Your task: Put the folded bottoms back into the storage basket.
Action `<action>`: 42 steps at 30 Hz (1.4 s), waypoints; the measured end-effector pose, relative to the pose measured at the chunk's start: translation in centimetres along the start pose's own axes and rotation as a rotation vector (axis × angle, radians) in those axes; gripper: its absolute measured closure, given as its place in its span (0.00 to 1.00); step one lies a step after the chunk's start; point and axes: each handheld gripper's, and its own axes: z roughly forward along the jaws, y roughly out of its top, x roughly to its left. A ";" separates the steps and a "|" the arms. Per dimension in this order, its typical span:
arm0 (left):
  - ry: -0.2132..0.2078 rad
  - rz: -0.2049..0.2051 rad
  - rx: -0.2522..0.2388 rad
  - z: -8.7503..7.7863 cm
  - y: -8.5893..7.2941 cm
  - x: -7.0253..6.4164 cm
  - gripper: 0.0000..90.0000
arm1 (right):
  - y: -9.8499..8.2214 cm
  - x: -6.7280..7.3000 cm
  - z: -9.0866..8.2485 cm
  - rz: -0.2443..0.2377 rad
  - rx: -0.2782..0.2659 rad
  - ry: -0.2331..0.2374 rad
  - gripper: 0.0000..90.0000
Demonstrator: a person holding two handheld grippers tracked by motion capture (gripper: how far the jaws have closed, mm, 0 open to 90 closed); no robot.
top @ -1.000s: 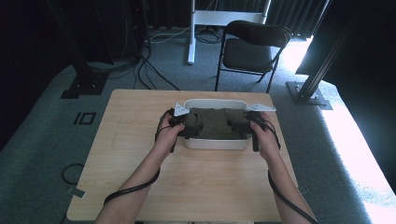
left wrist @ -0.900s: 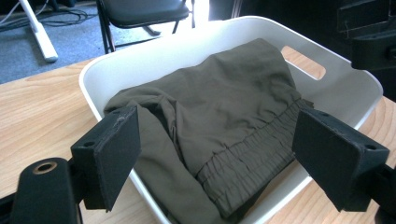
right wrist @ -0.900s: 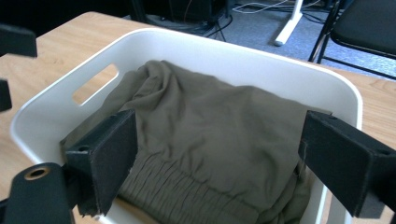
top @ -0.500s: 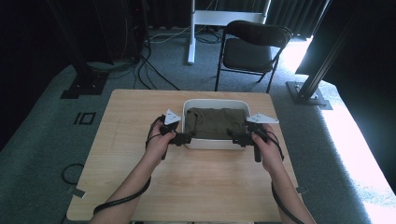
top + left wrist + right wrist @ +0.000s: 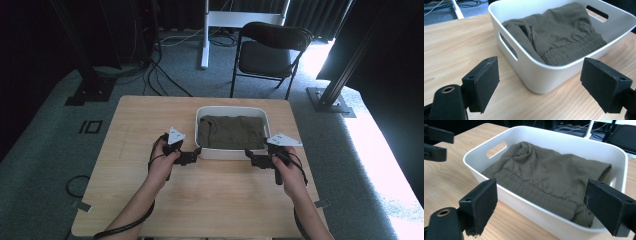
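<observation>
High view: a white plastic bin (image 5: 206,131) sits on the far half of a light wooden table (image 5: 125,140), roughly centred left to right. Inside it lies a folded olive-green garment (image 5: 231,132), filling most of the bin floor. The person's left hand (image 5: 162,162) holds the left gripper (image 5: 192,156) just off the bin's near-left corner; the right hand (image 5: 287,172) holds the right gripper (image 5: 252,159) just off the near-right corner. Both grippers are over the table on the near side of the bin, tips pointing inward toward each other, not touching the garment. Whether they touch the bin wall cannot be told from this angle. A grey three-cornered plate tops each gripper. Cables trail from both toward the near table edge.

Left gripper view: jaws spread wide, nothing between them. Ahead lies a rounded corner of the bin (image 5: 544,75), with a handle slot (image 5: 508,46) cut in the side wall. The garment (image 5: 559,37) shows an elastic gathered band along its near edge.

Right gripper view: jaws likewise wide apart and empty. The bin (image 5: 529,207) and garment (image 5: 544,175) lie ahead, gathered band toward the camera. The left gripper's black jaws (image 5: 435,143) appear at the upper left, over the table.

Background, high view: black folding chair (image 5: 270,50) on grey carpet beyond the table's far edge.
</observation>
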 end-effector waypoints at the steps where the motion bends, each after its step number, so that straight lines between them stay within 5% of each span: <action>1: 0.003 -0.002 0.004 -0.1 -0.5 0.0 0.19 | -0.9 0.1 -0.4 0.006 -0.005 0.003 0.13; 10: 0.036 -0.005 0.038 -0.6 -3.1 0.8 0.19 | -3.9 -0.1 -1.1 0.006 0.029 -0.019 0.13; 25: 0.095 -0.030 0.092 -1.5 -7.0 2.6 0.19 | -8.6 -2.3 -1.6 0.025 0.112 -0.089 0.13; 42: 0.175 -0.076 0.153 -3.1 -9.6 3.5 0.19 | -11.2 -3.2 -2.7 0.073 0.182 -0.134 0.13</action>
